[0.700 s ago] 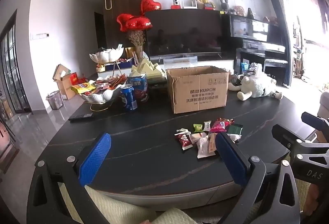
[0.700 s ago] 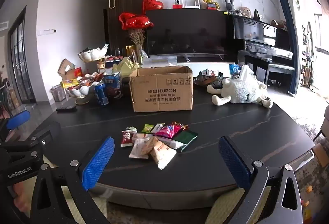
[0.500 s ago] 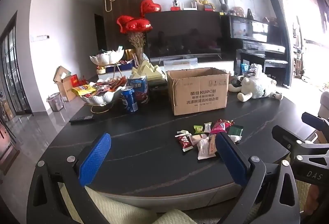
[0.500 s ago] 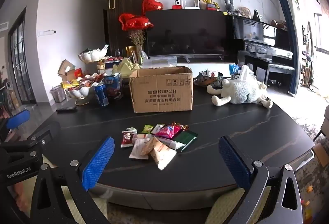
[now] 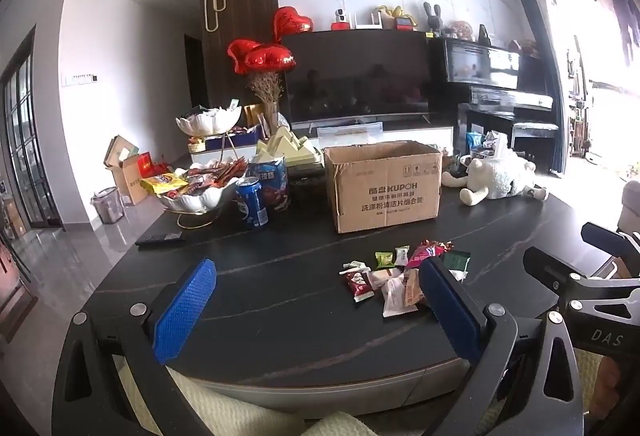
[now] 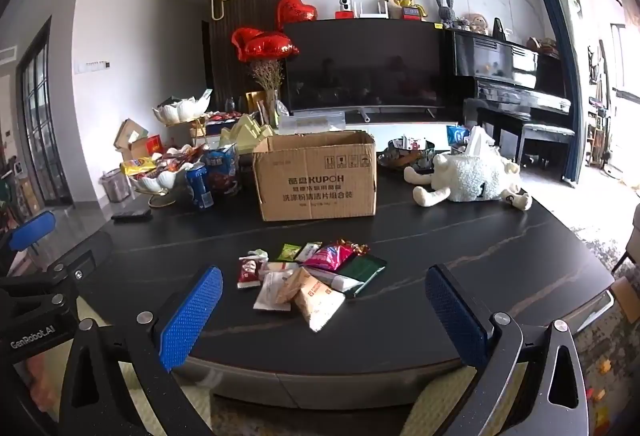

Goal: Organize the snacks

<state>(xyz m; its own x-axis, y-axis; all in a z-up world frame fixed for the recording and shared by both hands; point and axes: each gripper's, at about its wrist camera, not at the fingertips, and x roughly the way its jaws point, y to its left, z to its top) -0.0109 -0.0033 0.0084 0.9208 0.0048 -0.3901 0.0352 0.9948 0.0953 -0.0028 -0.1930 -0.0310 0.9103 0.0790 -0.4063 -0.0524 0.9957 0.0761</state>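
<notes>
"KUPOH" on cardboard box (image 6: 318, 176); "1" on plush sheep (image 6: 472, 178); "GenRobot.AI" on left gripper (image 6: 36, 320).

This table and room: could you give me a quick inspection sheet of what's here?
Surface: dark table, marbled with thin pale veins.
Job's things: loose snacks heaped near the front edge; open box behind them.
Clutter: snack bowl, blue can, remote, plush sheep.
Tools: left tool and right tool both open, empty, short of the snacks.
Cables: nothing seen.
Surroundings: TV, red balloons, piano.
</notes>
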